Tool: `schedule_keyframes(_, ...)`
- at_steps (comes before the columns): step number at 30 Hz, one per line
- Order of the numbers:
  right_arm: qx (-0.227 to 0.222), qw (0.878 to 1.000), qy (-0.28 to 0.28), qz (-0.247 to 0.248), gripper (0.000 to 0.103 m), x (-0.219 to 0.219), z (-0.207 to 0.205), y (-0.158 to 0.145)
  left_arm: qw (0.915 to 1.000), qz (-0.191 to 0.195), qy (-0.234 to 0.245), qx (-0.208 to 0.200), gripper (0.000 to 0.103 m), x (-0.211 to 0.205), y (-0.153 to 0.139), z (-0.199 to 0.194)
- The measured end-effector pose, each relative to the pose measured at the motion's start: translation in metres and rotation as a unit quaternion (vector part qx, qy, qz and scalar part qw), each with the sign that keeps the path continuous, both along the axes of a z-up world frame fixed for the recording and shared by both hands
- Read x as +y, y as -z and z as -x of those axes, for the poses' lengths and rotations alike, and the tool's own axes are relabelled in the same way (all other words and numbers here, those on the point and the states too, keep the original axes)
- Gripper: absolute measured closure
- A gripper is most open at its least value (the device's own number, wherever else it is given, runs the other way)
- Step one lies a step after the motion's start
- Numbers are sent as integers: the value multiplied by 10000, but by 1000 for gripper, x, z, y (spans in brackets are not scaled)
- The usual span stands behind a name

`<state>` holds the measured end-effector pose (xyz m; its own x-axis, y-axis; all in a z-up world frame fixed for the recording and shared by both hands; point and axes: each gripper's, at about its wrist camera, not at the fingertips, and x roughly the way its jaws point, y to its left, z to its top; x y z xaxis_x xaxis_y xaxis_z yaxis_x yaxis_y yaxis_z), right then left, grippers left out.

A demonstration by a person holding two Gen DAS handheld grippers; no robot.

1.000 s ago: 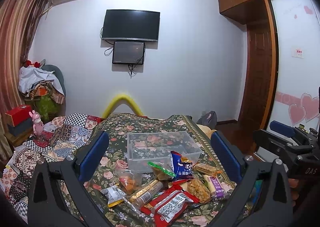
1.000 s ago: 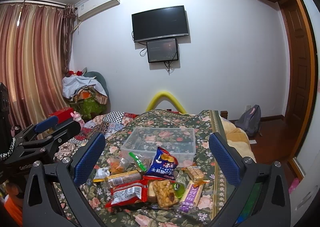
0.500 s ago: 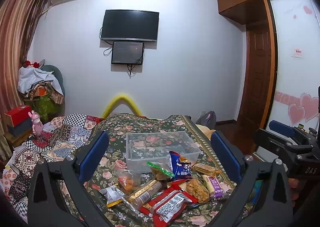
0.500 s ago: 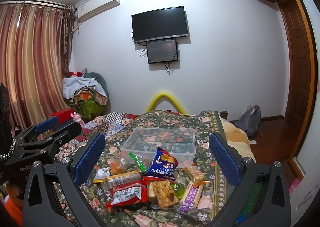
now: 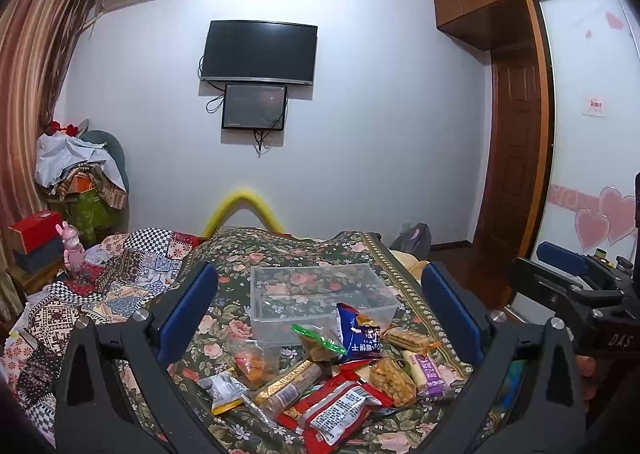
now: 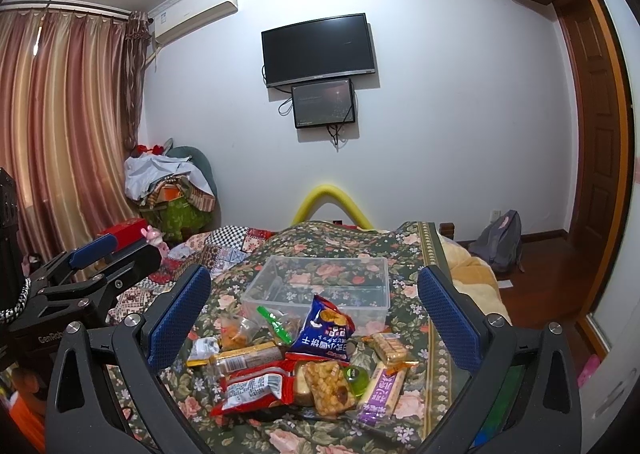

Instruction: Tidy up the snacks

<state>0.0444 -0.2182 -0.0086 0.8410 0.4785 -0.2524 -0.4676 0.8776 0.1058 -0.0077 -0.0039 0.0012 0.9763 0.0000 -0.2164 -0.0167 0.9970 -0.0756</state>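
Several snack packs lie in a heap on the floral bedspread [image 5: 280, 254]: a blue chip bag [image 5: 358, 334] [image 6: 324, 328], a red packet [image 5: 336, 412] [image 6: 252, 388], a purple bar [image 5: 426, 368] [image 6: 380, 394] and a clear pack of fried snacks [image 6: 328, 388]. Behind the heap stands an empty clear plastic box [image 5: 320, 300] [image 6: 320, 288]. My left gripper [image 5: 320, 310] is open, held above and short of the heap. My right gripper [image 6: 316, 314] is open as well, with nothing between its fingers. Each gripper also shows at the edge of the other's view.
A patchwork quilt [image 5: 132, 266] covers the bed's left part. A yellow foam arch [image 5: 244, 202] rises at the bed's far end. A cluttered chair [image 6: 172, 190] and a red box [image 5: 34, 224] stand at the left; a backpack [image 6: 500, 240] lies on the floor by the door.
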Motion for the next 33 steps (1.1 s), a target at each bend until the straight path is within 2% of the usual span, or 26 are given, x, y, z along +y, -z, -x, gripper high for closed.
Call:
schedule_keyframes(14,110,9999,40,9,0,-1,-5,3,9999,14,-21,99,0,5,7,-6)
schedule_keyframes(24,657,9974,150,254,0,-5,-35,38,9971,-145,-180,727,0,31,44,-36)
schedule_keyframes(26,814,9959,198,349,0,-7,-43,47,9960,-174,-224,849,2,39,55,-41)
schedule_keyframes(28,995,9938,245,431,2,-10,-51,58,9945,-176,-243,1006,8,47,66,-46)
schedule_keyframes(30,1142,9919,259,497,6,-12,-58,66,9922,-156,-242,1212,15,56,78,-52)
schedule_keyframes(33,1434,9872,295,633,13,-16,-70,82,9876,-76,-288,1544,20,69,96,-63)
